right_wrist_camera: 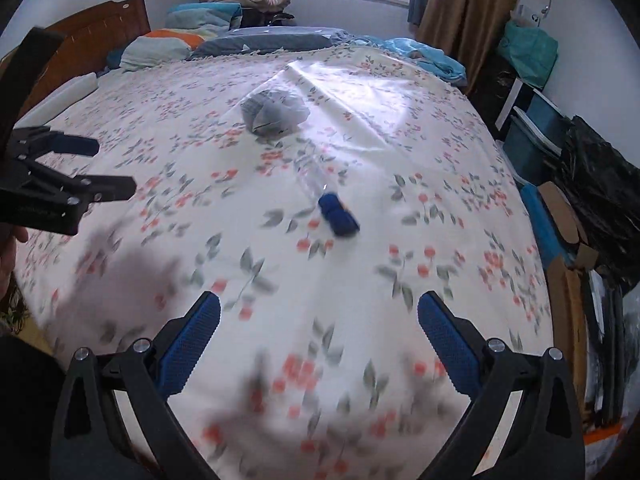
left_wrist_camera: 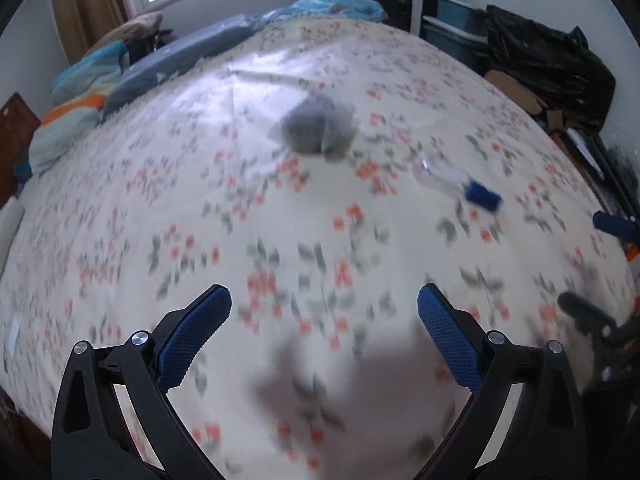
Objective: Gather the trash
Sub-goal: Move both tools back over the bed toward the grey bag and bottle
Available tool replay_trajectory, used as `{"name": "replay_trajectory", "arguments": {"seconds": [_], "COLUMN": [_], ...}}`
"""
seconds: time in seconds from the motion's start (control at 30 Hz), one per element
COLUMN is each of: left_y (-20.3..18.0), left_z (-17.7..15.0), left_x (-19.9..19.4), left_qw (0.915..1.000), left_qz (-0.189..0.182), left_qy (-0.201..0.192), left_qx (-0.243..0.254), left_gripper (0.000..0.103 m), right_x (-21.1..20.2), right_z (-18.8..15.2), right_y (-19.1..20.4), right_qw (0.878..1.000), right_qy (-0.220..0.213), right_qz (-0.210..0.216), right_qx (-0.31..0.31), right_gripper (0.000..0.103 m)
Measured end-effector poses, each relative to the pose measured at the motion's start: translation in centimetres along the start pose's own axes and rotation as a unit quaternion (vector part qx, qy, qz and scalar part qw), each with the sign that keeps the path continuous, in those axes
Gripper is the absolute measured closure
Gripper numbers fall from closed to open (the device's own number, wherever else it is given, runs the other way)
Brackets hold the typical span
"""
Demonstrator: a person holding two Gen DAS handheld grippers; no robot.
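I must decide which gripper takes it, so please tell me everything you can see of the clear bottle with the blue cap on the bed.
The bottle looks like clear, thin plastic, with a dark blue cap on the end nearer the cameras. It lies on its side on the floral bedsheet, touching only the sheet. A grey bundle in a clear bag lies apart, farther back. Motion blur hides any label or contents. Neither open gripper touches it.

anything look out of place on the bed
Two things. A clear plastic bottle with a blue cap lies on its side in the middle of the flowered bedspread, and beyond it sits a crumpled grey bag. Both look like litter on a made bed. Nothing looks spilled.
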State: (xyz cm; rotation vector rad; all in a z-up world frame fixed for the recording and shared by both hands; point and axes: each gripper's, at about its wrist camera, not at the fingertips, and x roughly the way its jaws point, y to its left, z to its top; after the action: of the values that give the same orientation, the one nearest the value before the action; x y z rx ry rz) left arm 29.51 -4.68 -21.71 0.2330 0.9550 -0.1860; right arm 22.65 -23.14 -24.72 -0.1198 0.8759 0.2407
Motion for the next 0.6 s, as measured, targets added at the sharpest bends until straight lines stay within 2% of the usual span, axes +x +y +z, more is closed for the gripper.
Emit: {"name": "replay_trajectory", "arguments": {"seconds": [0.37, 0.6], "left_y": [0.1, 0.0], "left_z": [7.2, 11.4], "left_x": [7.0, 12.0], "left_qw": [0.9991, 0.9986], "left_qz": [-0.025, -0.014], "left_qy": [-0.028, -0.035], "left_qx": [0.019, 0.037], "left_gripper": [0.006, 0.006], "right_x": [7.4, 10.1], "right_z": [5.0, 6.2], "right_y": [-1.3, -1.6], "right_qw": [1.000, 1.000], "right_qy": [-0.004, -0.003], "right_qz": [0.009, 0.015], "right_qx": [-0.005, -0.004], "right_gripper": [0.005, 0.005]}}
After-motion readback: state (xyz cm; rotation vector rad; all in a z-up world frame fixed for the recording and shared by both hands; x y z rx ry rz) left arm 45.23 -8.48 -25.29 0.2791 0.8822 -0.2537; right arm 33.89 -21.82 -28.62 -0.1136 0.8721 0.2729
